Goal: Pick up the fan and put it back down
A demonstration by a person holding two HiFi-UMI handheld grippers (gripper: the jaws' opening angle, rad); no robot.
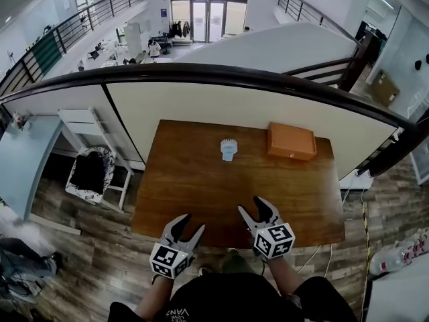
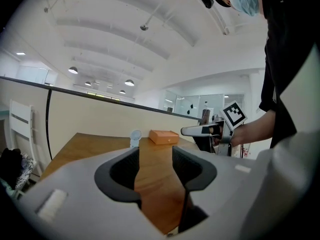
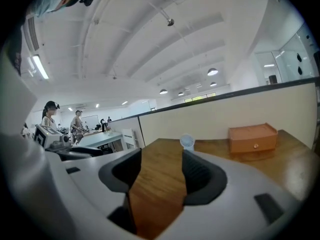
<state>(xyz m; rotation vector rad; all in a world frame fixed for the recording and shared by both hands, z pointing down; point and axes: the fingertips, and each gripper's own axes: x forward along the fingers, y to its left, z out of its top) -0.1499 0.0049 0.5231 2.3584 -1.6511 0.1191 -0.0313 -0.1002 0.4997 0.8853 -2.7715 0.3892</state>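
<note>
A small pale-blue fan (image 1: 228, 149) stands upright near the far edge of the brown wooden table (image 1: 194, 193). It shows small and far off as the fan (image 2: 135, 137) in the left gripper view and the fan (image 3: 187, 142) in the right gripper view. My left gripper (image 1: 187, 228) hangs over the table's near edge, jaws open with nothing between them (image 2: 155, 170). My right gripper (image 1: 257, 210) sits a little further in over the table, also open and empty (image 3: 161, 176). Both are well short of the fan.
An orange box (image 1: 291, 141) with a small knob lies at the far right of the table, right of the fan. A cream partition wall with a dark rail (image 1: 221, 76) runs behind the table. A white chair (image 1: 94, 166) stands to the left on the floor.
</note>
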